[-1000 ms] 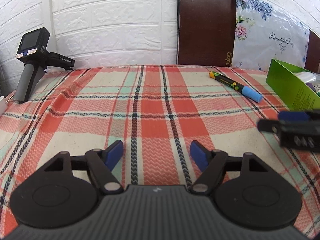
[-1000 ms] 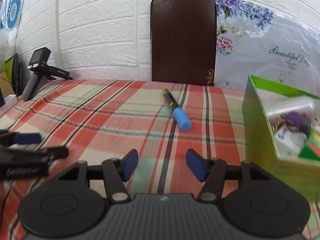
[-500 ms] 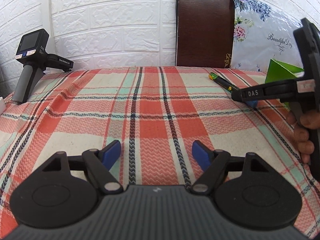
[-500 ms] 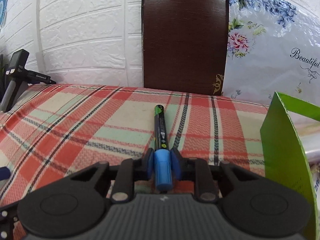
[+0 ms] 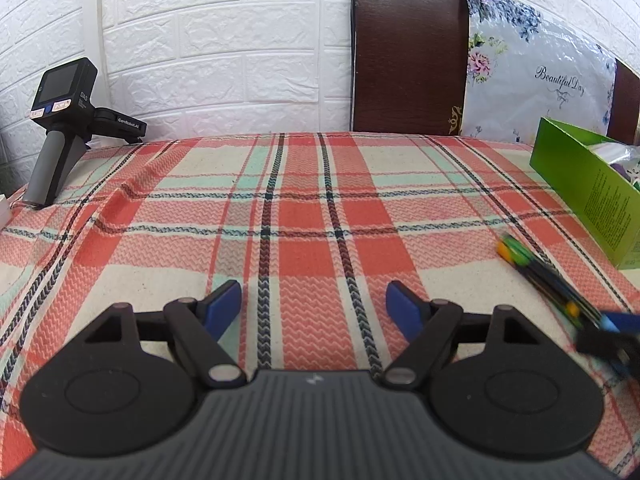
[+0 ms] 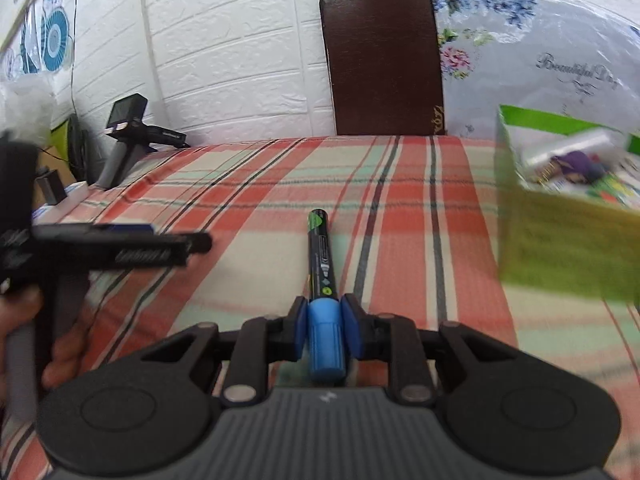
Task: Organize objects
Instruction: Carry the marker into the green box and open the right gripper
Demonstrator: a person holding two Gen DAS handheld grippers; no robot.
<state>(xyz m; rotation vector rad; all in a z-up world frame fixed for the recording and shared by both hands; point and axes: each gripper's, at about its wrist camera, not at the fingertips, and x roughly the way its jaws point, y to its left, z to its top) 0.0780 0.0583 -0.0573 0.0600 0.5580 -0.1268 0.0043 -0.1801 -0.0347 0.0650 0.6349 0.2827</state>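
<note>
In the left wrist view the marker (image 5: pixel 540 276) is smeared by motion, and the right gripper (image 5: pixel 610 340) holding it is cut off at the frame's right edge. In the right wrist view the green box (image 6: pixel 560 248) is blurred too, so its contents can be read only as a white and purple jumble; its right side is lost beyond the frame. The left gripper (image 6: pixel 192 242) is seen there side-on and blurred, with part of the hand (image 6: pixel 60 352) below it.

A wide stretch of checked cloth (image 5: pixel 304 208) on the bench lies bare between both grippers and the far edge, where a brown chair back (image 5: pixel 408 52) stands against the wall. A spare handheld device (image 5: pixel 60 128) is propped at the far left corner.

The left gripper (image 5: pixel 314 304) is spread wide over the cloth, nothing between its pads. The right gripper (image 6: pixel 325 328) is clamped on the marker's blue cap (image 6: pixel 325 336), the black barrel (image 6: pixel 320 252) pointing forward, left of the box.
</note>
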